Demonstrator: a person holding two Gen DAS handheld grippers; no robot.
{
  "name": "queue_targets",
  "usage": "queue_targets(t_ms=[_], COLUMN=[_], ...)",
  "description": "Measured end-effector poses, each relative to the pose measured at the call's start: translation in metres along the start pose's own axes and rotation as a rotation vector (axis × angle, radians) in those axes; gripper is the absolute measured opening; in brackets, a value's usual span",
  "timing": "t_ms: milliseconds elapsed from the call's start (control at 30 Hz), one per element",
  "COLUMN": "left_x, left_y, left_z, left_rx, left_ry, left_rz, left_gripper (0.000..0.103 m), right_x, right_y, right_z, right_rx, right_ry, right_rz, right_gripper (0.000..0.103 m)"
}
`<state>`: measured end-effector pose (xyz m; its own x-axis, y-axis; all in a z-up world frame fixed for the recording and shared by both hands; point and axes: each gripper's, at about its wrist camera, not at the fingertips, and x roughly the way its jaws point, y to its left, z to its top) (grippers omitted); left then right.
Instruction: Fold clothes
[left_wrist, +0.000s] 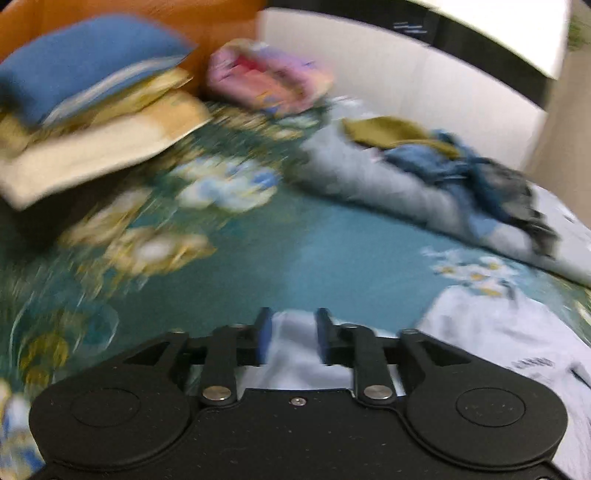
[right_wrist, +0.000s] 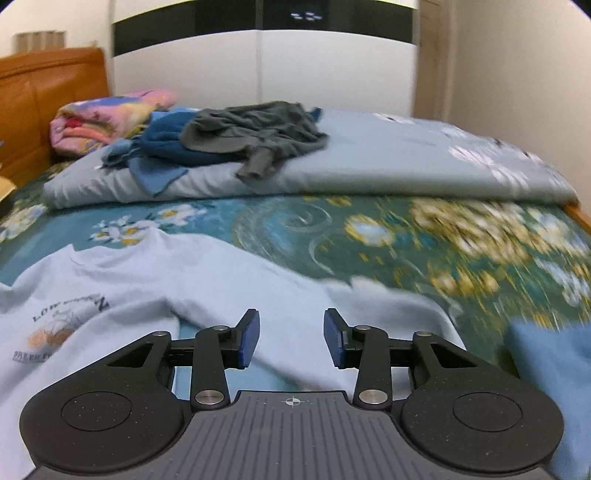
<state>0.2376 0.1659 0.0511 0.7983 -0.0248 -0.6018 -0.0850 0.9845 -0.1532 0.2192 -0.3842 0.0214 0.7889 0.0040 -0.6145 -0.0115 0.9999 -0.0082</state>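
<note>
A pale blue T-shirt (right_wrist: 207, 280) with a printed chest logo lies spread on the teal floral bedsheet (right_wrist: 369, 236). It also shows in the left wrist view (left_wrist: 498, 332). My left gripper (left_wrist: 293, 332) hovers over the shirt's edge, fingers apart, with white cloth showing between the blue pads. My right gripper (right_wrist: 291, 338) is open and empty, low over the shirt's right sleeve area. The left wrist view is blurred by motion.
A pile of unfolded clothes (right_wrist: 236, 136), dark blue and grey, lies on a folded grey quilt (right_wrist: 369, 166) at the far side. A pink blanket (right_wrist: 107, 114) sits by the orange headboard (right_wrist: 44, 103). Pillows (left_wrist: 96, 122) are stacked at left. A blue garment (right_wrist: 550, 387) lies at right.
</note>
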Motion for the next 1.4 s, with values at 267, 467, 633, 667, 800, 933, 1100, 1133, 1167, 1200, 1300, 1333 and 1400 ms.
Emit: queue_targets(t_ms=[267,467,633,667,800,933,1100,1133,1167,1200,1300,1333,1400], left_x=[0.085,0.156,0.161,0.161,0.160,0.152,0.143,0.145,0.150,0.155,0.172,0.180,0.200], left_y=[-0.103,-0.110,-0.123,-0.124,-0.129,-0.141,-0.168,-0.174,-0.180,-0.186,-0.202,-0.207,-0.219], left_z=[0.019,0.005,-0.004,-0.005,-0.006,-0.009,-0.001,0.006,0.013,0.021,0.047,0.055,0.068], left_rx=[0.258,0.204,0.271,0.272,0.271,0.327,0.500,0.531,0.551,0.567,0.611,0.619,0.637], left_ry=[0.117,0.281,0.283,0.280,0.295,0.273,0.091,0.060,0.039,0.023,-0.051,-0.059,-0.053], left_rz=[-0.172,-0.224,-0.256,-0.258,-0.309,-0.278,-0.138,-0.111,-0.086,-0.062,0.005,0.023,0.058], left_gripper=[0.053,0.051,0.047,0.039,0.015,0.001,0.000,0.000,0.000,0.000,0.000,0.000,0.000], right_x=[0.125,0.198,0.216,0.217,0.215,0.208,0.189,0.185,0.182,0.180,0.185,0.189,0.200], right_y=[0.048,0.065,0.071,0.073,0.079,0.080,0.083,0.081,0.080,0.080,0.079,0.078,0.073], right_z=[0.067,0.082,0.081,0.081,0.078,0.081,0.086,0.092,0.098,0.104,0.122,0.128,0.139], right_rx=[-0.063,-0.052,-0.147,-0.163,-0.183,-0.186,-0.226,-0.229,-0.234,-0.247,-0.273,-0.273,-0.236], right_ry=[0.113,0.199,0.207,0.206,0.198,0.210,0.129,0.093,0.060,0.034,-0.017,-0.030,-0.044], right_rz=[0.235,0.260,0.290,0.288,0.307,0.327,0.275,0.256,0.238,0.221,0.154,0.127,0.098], right_gripper=[0.039,0.040,0.057,0.058,0.045,0.005,0.004,0.003,0.003,0.003,0.003,0.003,0.003])
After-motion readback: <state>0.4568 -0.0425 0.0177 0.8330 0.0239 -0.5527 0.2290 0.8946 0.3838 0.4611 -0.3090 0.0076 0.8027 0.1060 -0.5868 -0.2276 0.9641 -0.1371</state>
